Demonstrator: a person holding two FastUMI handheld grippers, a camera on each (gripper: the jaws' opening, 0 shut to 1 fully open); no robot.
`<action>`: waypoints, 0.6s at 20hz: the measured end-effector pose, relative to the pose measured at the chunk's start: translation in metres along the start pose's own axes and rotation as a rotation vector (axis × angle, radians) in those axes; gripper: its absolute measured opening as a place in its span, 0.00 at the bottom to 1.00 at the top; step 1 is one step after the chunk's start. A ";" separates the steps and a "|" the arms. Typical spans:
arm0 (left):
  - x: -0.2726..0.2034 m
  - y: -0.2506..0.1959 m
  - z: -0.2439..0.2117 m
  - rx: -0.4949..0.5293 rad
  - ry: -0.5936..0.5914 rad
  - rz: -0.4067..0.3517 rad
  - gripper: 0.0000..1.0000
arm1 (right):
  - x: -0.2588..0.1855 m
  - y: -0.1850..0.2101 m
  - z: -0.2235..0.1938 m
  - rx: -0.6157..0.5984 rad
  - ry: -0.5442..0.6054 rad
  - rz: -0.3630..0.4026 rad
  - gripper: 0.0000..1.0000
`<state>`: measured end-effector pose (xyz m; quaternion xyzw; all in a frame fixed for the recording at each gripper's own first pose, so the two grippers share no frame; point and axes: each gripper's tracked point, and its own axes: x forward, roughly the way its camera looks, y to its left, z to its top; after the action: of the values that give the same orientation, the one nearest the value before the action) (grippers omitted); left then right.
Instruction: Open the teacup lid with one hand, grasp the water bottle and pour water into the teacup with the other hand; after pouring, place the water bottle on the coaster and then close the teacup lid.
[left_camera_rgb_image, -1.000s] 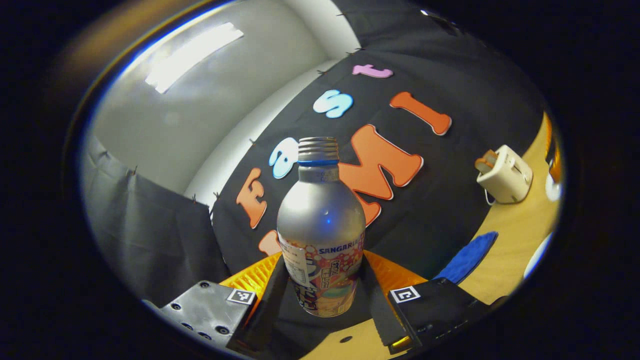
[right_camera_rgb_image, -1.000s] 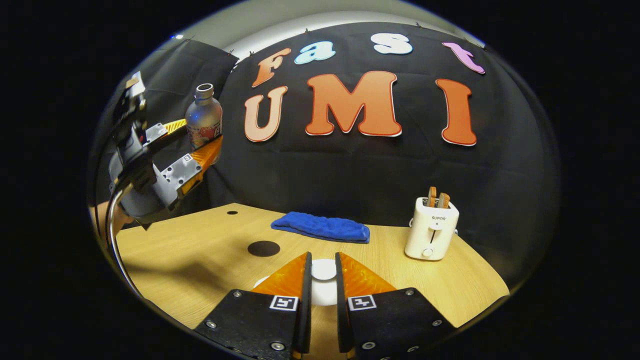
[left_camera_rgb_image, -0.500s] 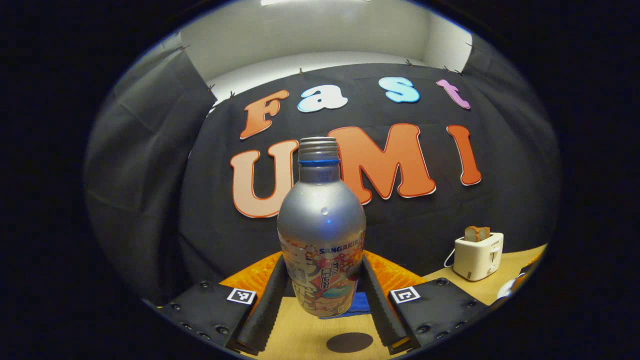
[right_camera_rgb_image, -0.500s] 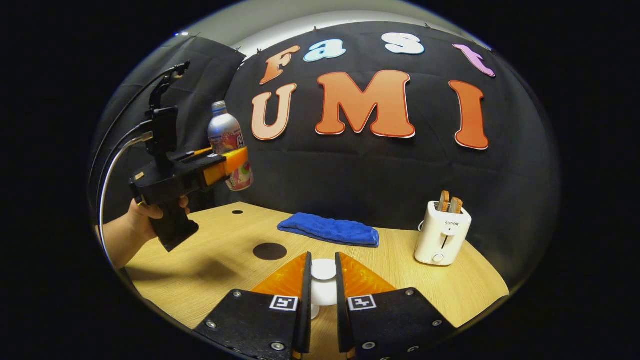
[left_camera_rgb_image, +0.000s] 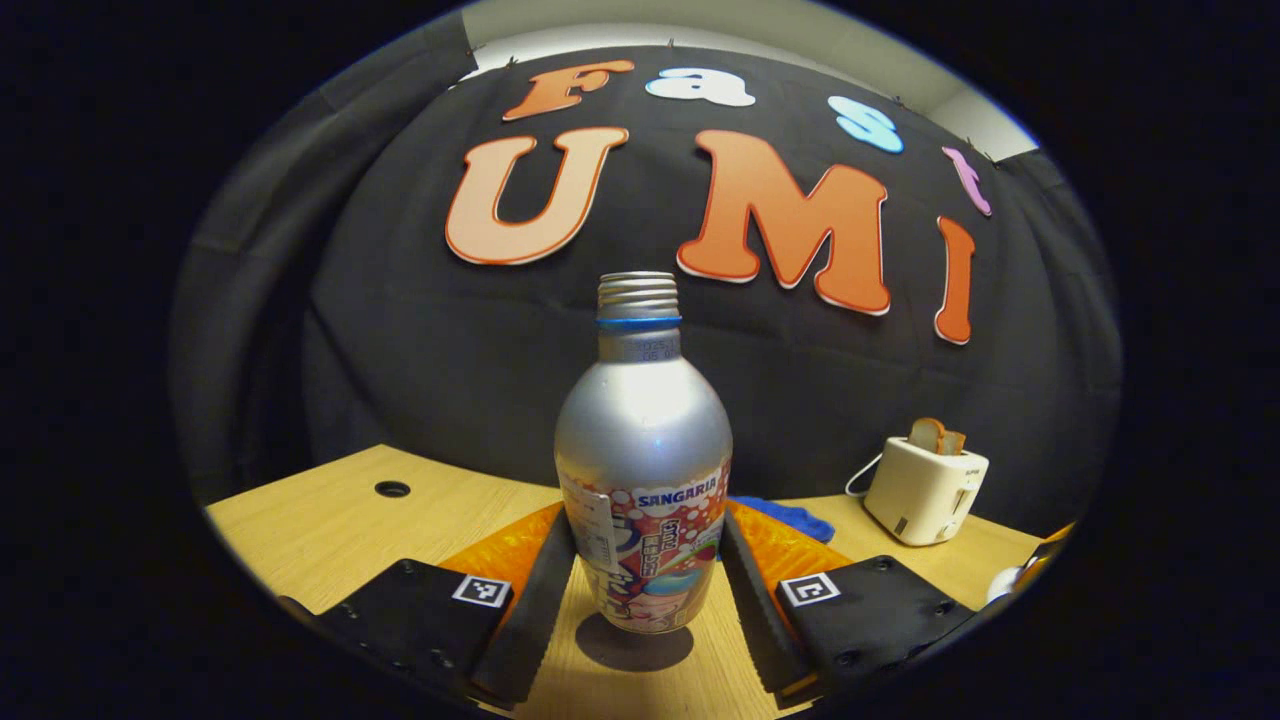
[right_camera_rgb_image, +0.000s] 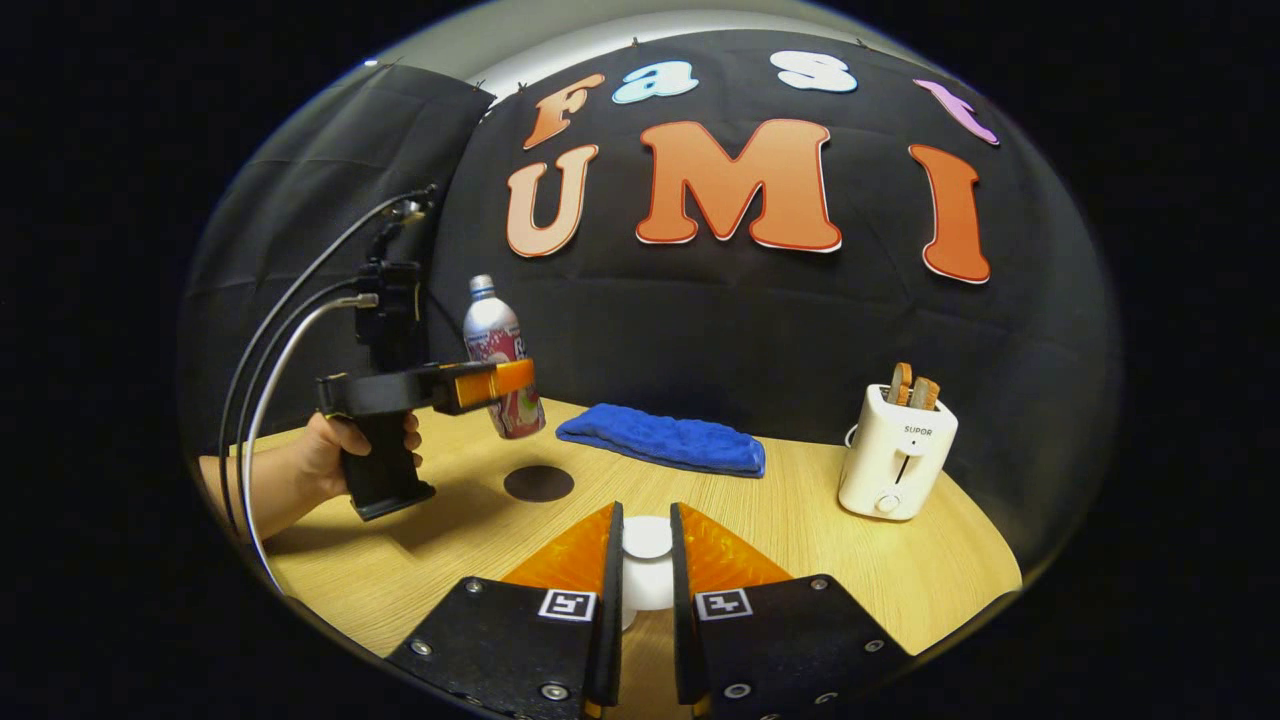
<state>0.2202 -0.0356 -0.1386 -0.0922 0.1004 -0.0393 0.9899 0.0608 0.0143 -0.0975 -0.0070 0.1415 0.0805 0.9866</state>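
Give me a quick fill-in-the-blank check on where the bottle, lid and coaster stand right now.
1. The left gripper is shut on the ____.
2. The right gripper grips the white teacup lid by its ____.
3. The dark round coaster lies on the table, ____ the raised bottle.

Missing: water bottle; knob; below

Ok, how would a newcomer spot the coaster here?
Start at the wooden table and find the blue cloth lying by the black wall. The coaster lies just in front of the cloth's left end: a flat, dark round disc, unlike the tall white toaster.
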 end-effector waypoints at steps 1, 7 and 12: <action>0.004 -0.001 -0.009 -0.004 0.020 0.000 0.83 | 0.001 0.002 -0.004 -0.001 0.009 0.007 0.22; 0.019 0.001 -0.053 0.003 0.123 -0.004 0.79 | 0.002 0.008 -0.011 -0.012 0.025 0.032 0.22; 0.025 0.003 -0.076 0.005 0.160 0.012 0.83 | 0.006 0.015 -0.016 -0.002 0.031 0.051 0.22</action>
<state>0.2290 -0.0481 -0.2174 -0.0855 0.1797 -0.0408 0.9791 0.0594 0.0290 -0.1144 -0.0053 0.1567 0.1059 0.9819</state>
